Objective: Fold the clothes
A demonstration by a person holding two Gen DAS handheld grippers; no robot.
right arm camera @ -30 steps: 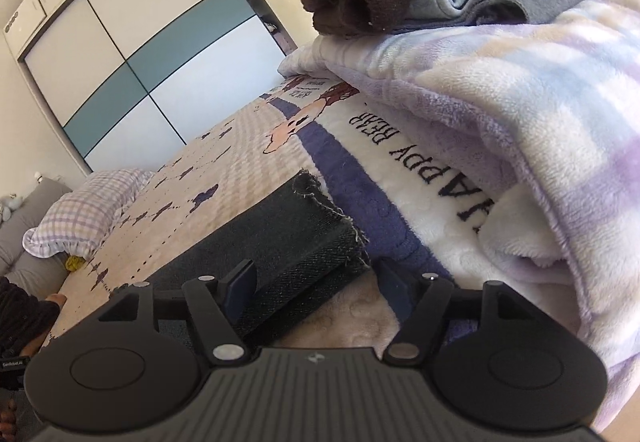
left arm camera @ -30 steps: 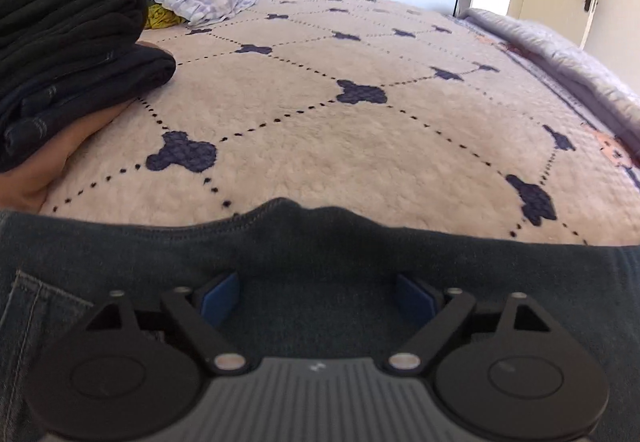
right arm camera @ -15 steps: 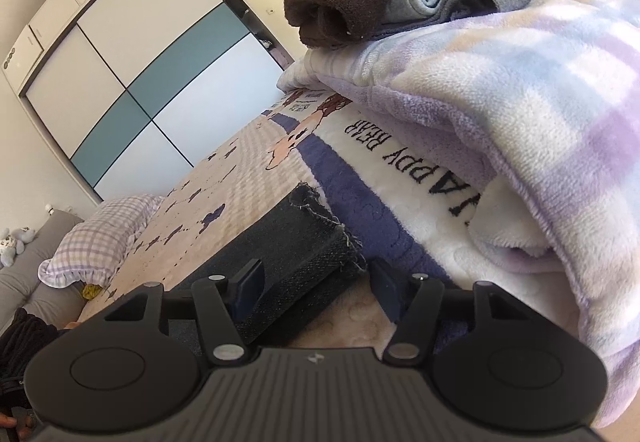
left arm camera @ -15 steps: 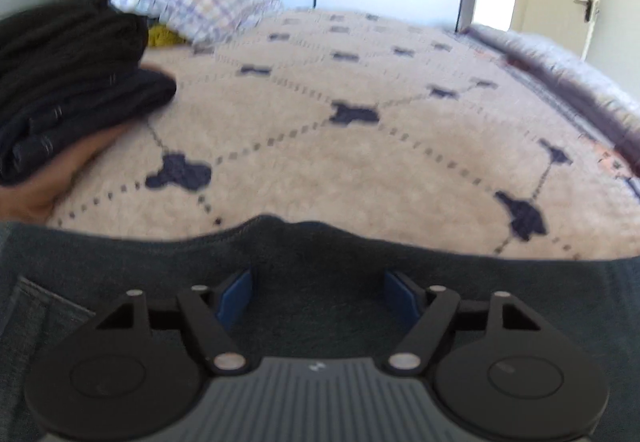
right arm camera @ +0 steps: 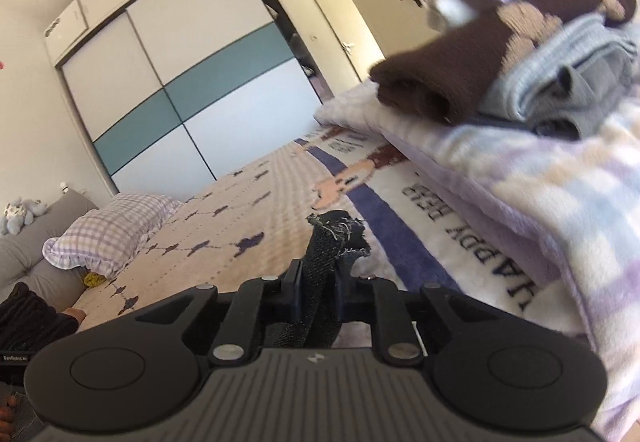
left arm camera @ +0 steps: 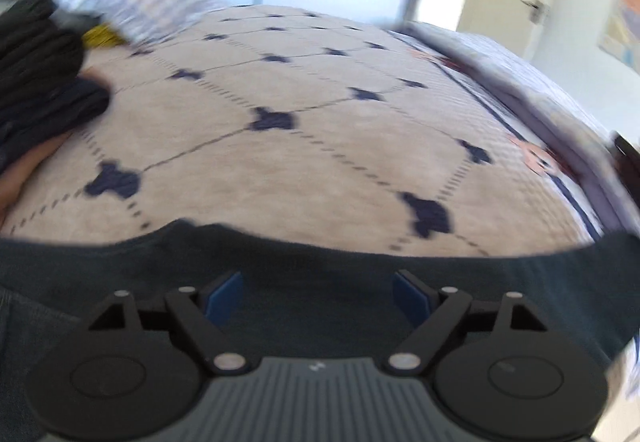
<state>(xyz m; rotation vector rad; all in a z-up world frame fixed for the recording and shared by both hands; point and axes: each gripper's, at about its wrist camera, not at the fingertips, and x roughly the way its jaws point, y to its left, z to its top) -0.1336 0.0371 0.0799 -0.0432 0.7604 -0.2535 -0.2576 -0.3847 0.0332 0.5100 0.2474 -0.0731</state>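
Dark blue jeans (left arm camera: pixel 320 254) lie across the near edge of the cream bedspread (left arm camera: pixel 280 169). My left gripper (left arm camera: pixel 318 290) hovers over the denim, open, its blue pads (left arm camera: pixel 224 294) wide apart and pressing on nothing. In the right wrist view my right gripper (right arm camera: pixel 318 282) is closing its jaws on the frayed jeans hem (right arm camera: pixel 338 238). The pads pinch the bunched denim, and the hem stands lifted off the bed.
A pile of dark folded clothes (left arm camera: pixel 36 81) and a checked pillow (left arm camera: pixel 140 9) sit at the far left. On the right, folded brown and grey garments (right arm camera: pixel 460 61) rest on a plaid fleece blanket (right arm camera: pixel 560 201). A sliding wardrobe (right arm camera: pixel 200 89) stands behind the bed.
My right gripper closed on the jeans hem, which lay flat before, and raised it. The left view has risen and tilted, now blurred, with its jaws still wide.
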